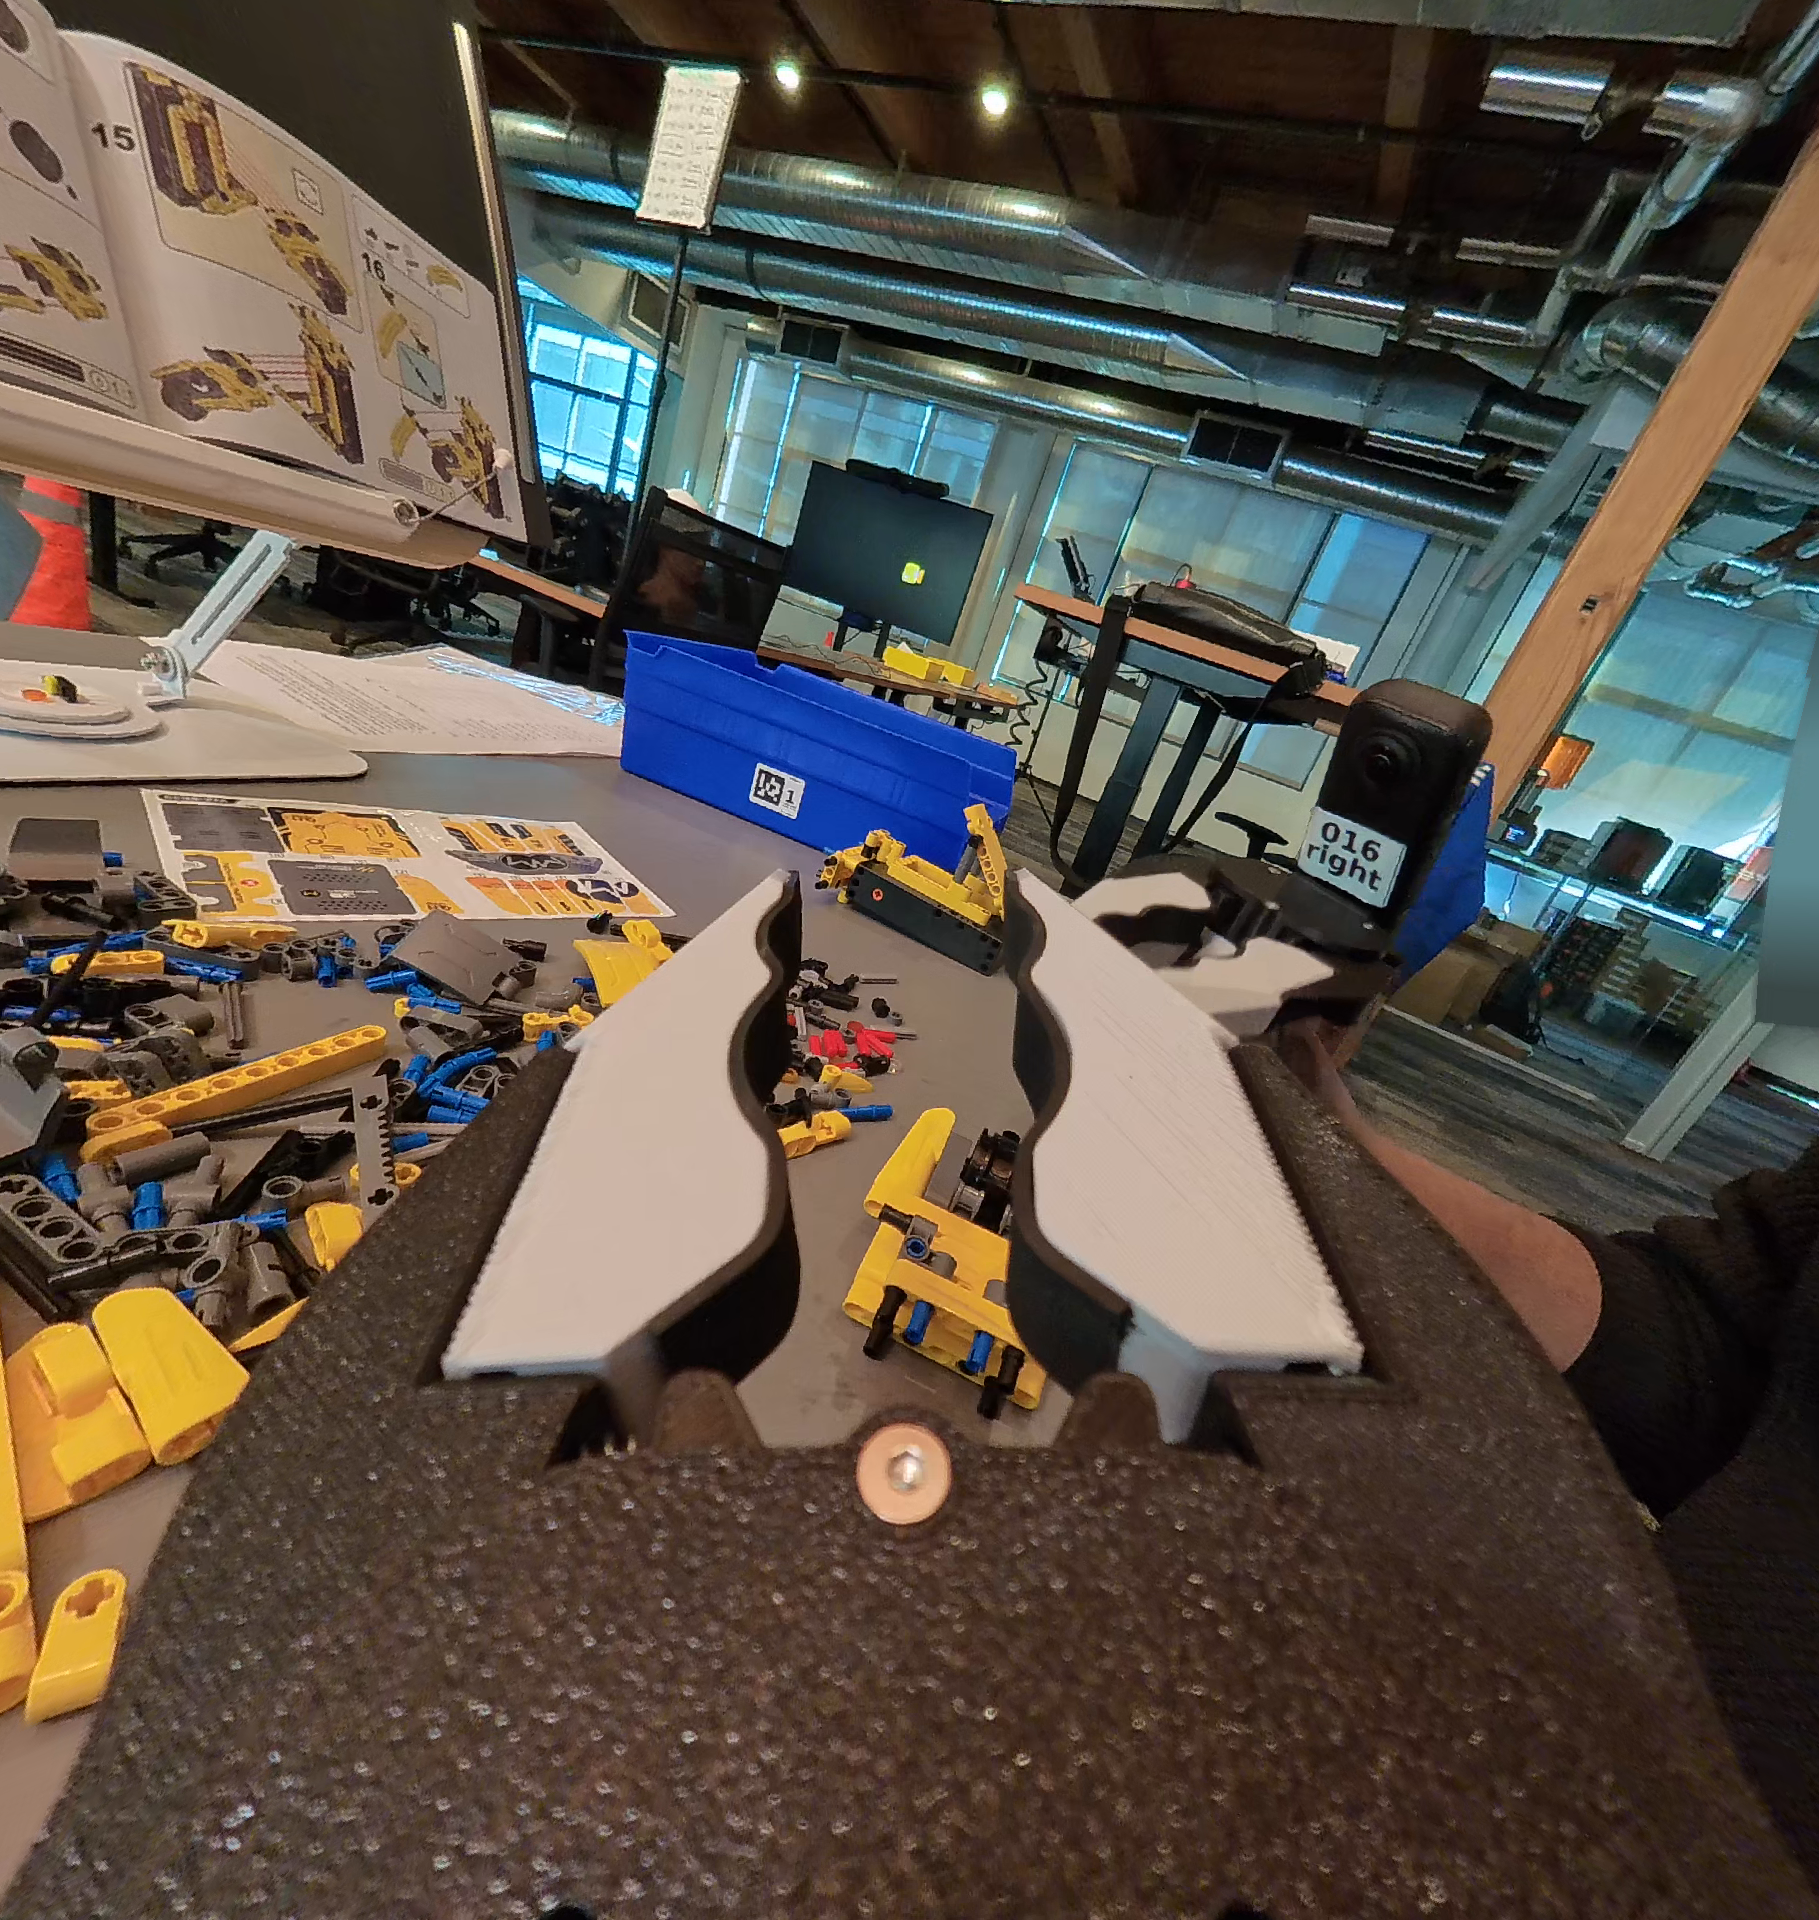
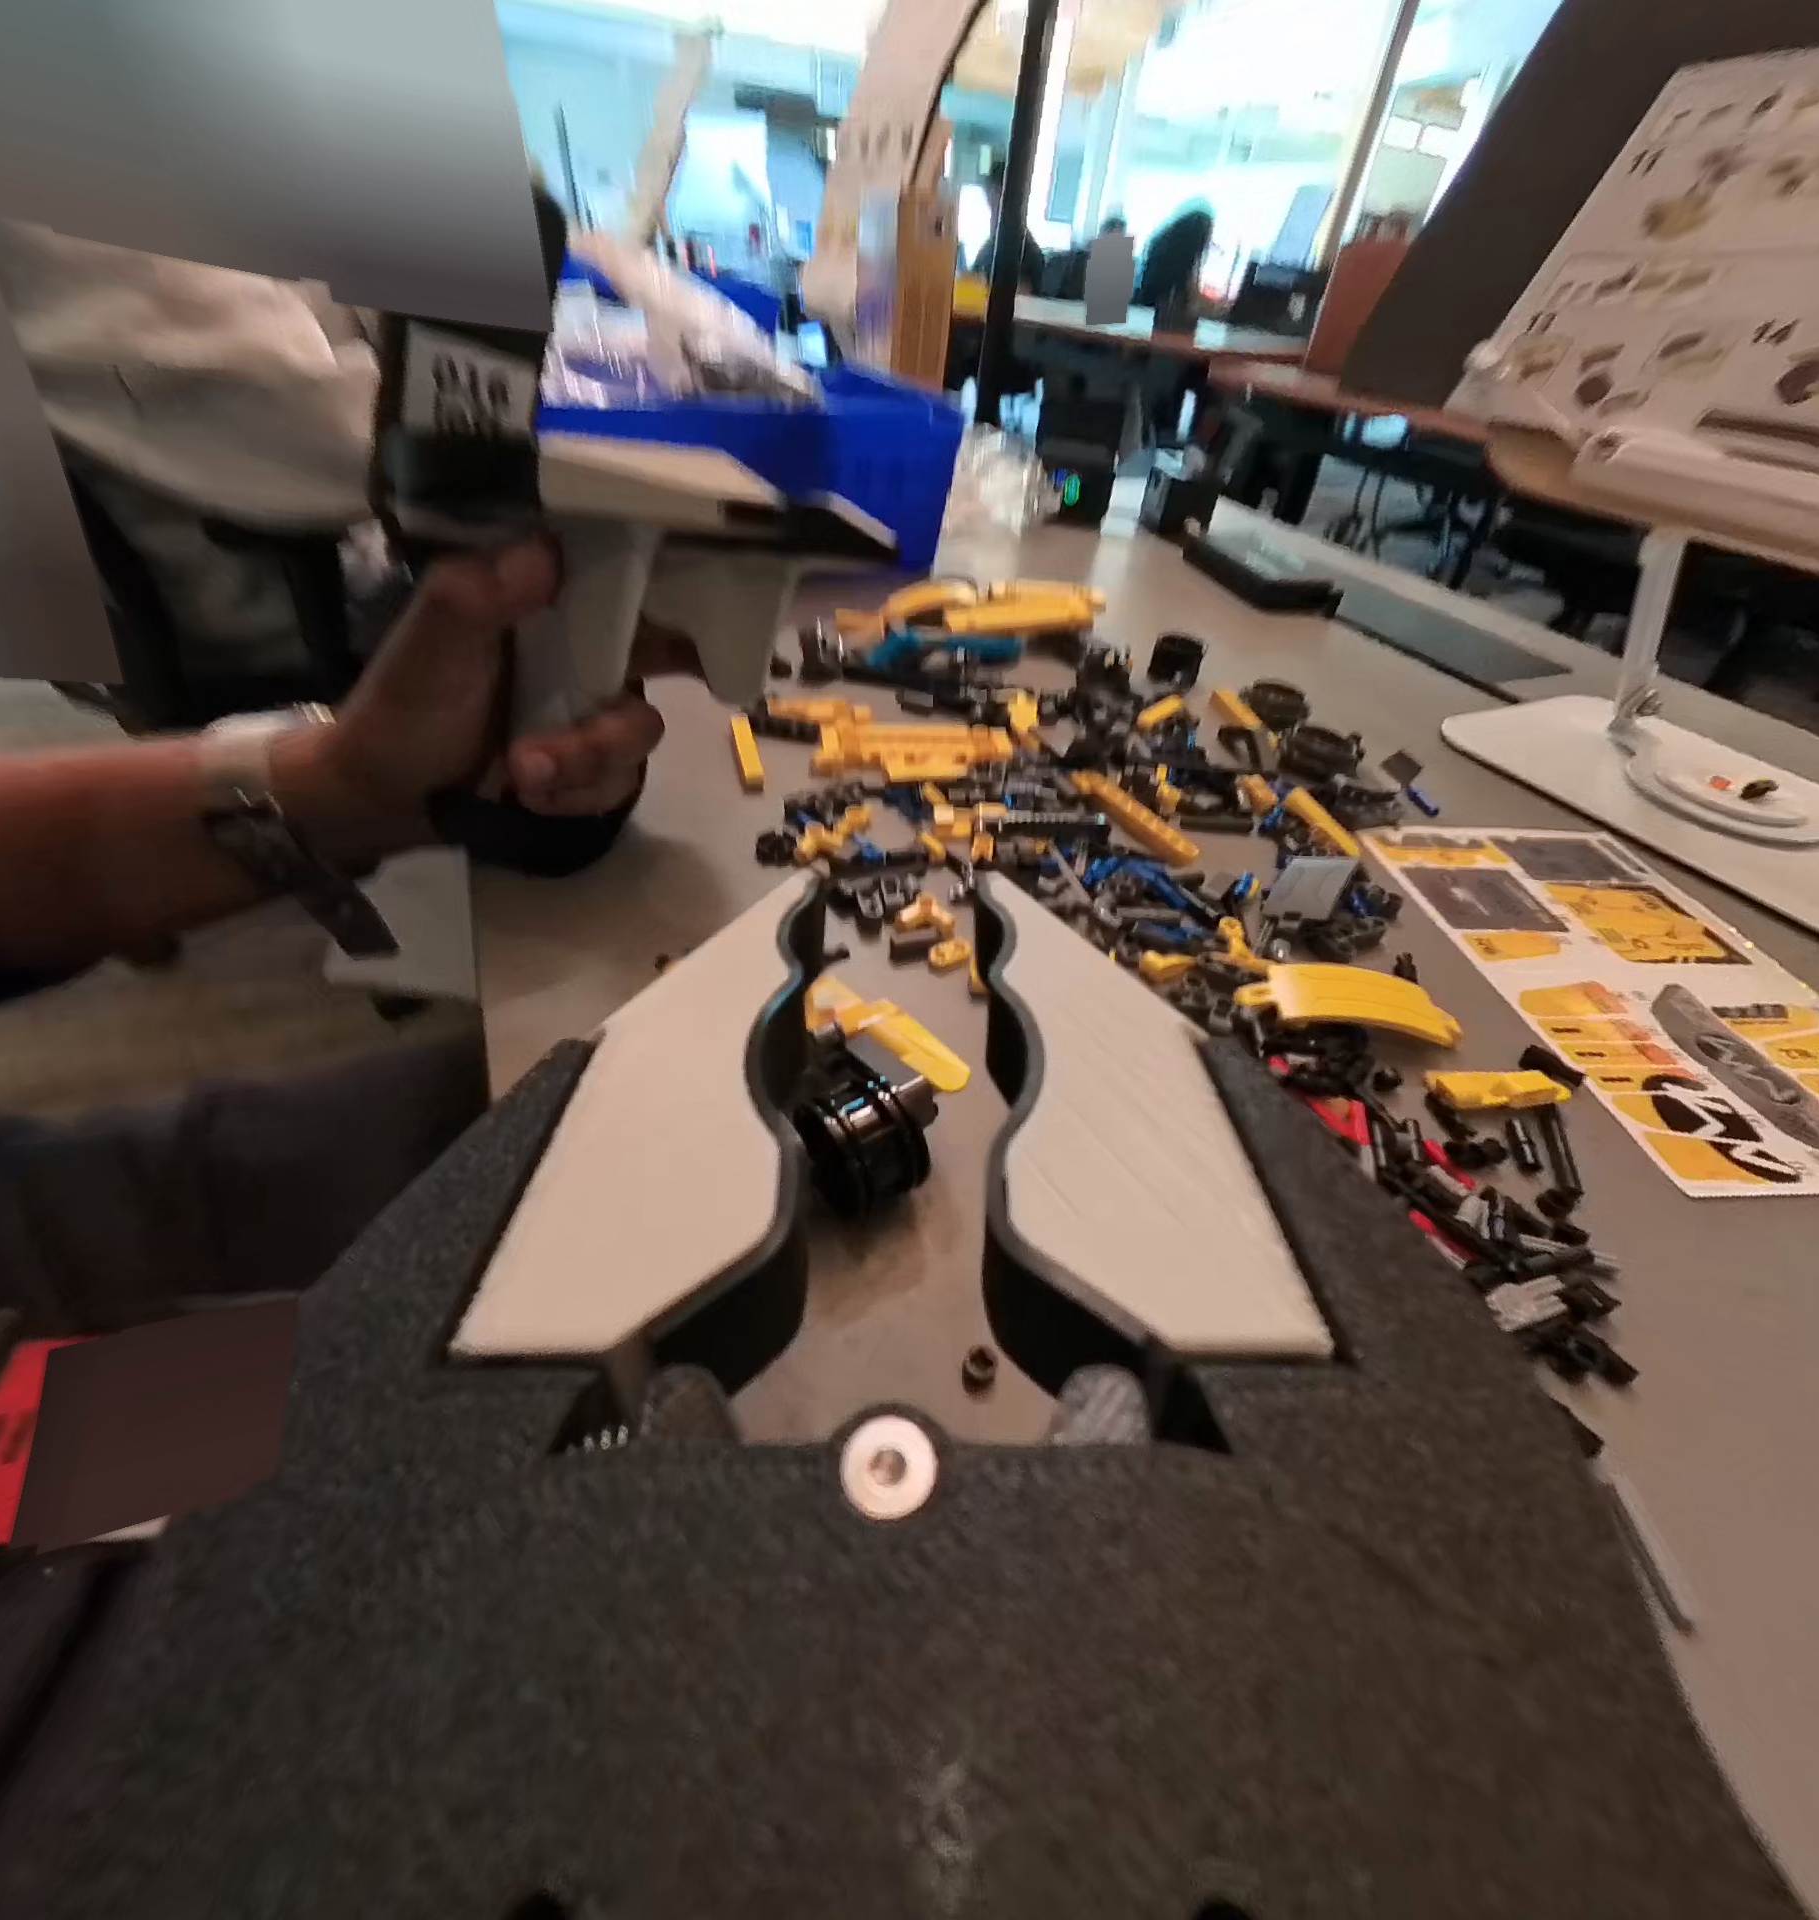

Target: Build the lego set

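The left wrist view shows the left gripper (image 1: 905, 914) spread apart and empty above a small yellow assembly (image 1: 936, 1278) on the grey table (image 1: 884, 1392), the blue bin (image 1: 801, 738) beyond it. Only the right wrist view shows the right gripper (image 2: 897, 904), also parted and empty, around a black wheel piece (image 2: 863, 1143) near the sticker sheet (image 2: 1653, 997).

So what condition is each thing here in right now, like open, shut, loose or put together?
left gripper: open, empty
right gripper: open, empty
instruction booklet: open on its stand
yellow sub-assembly: partly built, lying on the table
brick pile: loose, scattered
blue bin: upright
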A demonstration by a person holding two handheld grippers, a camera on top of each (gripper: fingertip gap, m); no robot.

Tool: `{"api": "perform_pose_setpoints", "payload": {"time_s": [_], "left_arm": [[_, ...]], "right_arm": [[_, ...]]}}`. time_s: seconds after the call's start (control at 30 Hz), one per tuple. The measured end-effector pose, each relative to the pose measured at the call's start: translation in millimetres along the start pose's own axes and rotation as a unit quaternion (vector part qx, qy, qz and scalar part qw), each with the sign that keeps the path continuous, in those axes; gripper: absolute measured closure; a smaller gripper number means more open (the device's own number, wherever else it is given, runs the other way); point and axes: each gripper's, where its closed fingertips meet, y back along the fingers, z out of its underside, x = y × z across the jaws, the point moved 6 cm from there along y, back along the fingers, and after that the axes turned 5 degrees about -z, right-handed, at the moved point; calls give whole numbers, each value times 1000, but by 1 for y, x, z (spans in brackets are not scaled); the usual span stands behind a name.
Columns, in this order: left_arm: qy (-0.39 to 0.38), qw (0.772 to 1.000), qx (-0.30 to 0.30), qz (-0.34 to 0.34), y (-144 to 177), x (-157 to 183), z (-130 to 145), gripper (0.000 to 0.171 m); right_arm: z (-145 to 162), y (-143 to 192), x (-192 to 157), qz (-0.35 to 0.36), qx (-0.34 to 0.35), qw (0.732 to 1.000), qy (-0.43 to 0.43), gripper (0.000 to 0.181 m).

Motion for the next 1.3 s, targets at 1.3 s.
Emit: {"api": "perform_pose_setpoints", "payload": {"time_s": [1.3], "left_arm": [[1,1000,3,4,1,1,0,133]], "right_arm": [[43,-16,16,-220,-195,932,-211,132]]}}
